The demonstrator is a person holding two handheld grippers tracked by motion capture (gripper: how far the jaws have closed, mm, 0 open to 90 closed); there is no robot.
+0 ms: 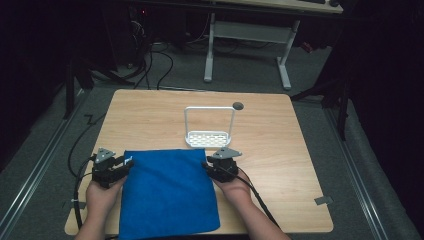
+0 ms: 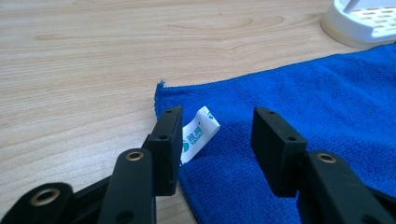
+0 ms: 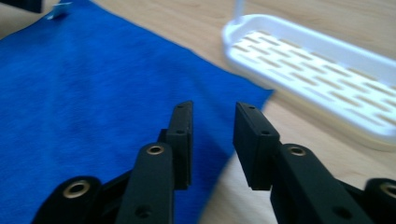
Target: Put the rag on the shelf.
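A blue cloth (image 1: 170, 192) lies flat on the wooden table (image 1: 280, 165), reaching to its near edge. My left gripper (image 1: 125, 162) is at the cloth's far left corner. In the left gripper view its jaws (image 2: 217, 116) stand open over the cloth (image 2: 303, 93), with the white label (image 2: 198, 133) just inside the left jaw. My right gripper (image 1: 207, 167) is at the cloth's far right corner. In the right gripper view it (image 3: 212, 109) is open above the cloth's edge (image 3: 84, 84), with nothing pinched.
A white slotted basket (image 1: 209, 137) with a tall hoop handle stands just beyond the cloth, close to the right gripper (image 3: 317, 60). A small dark round disc (image 1: 238, 105) lies behind it. A white desk frame (image 1: 247, 35) stands past the table.
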